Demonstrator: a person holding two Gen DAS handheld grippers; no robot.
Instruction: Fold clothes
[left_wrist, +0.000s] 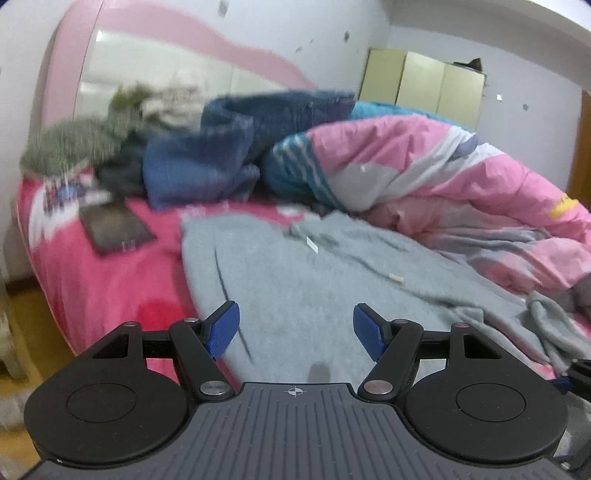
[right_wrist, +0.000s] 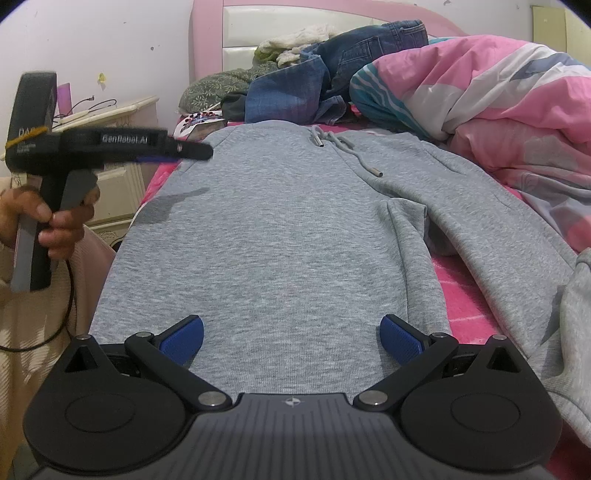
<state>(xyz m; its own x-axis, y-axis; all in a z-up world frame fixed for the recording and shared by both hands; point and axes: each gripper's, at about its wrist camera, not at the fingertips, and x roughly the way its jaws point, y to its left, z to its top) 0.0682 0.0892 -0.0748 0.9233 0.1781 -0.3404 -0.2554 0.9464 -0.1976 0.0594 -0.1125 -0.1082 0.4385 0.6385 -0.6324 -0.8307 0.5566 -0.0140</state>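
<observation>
Lying flat mid-frame on the bed (right_wrist: 480, 295): gray hoodie (right_wrist: 295, 221). Hovering released, both left gripper (left_wrist: 295, 328) and right gripper (right_wrist: 291, 332), grasping nothing. Risking bunching or a crooked fold from the loose sleeve (right_wrist: 491, 236) and dangling drawstrings (right_wrist: 354, 155).

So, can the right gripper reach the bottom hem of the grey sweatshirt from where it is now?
Probably yes. The right gripper hangs open just above the flat grey sweatshirt, and nothing lies between its blue pads and the cloth. The left gripper is off to the side.
</observation>
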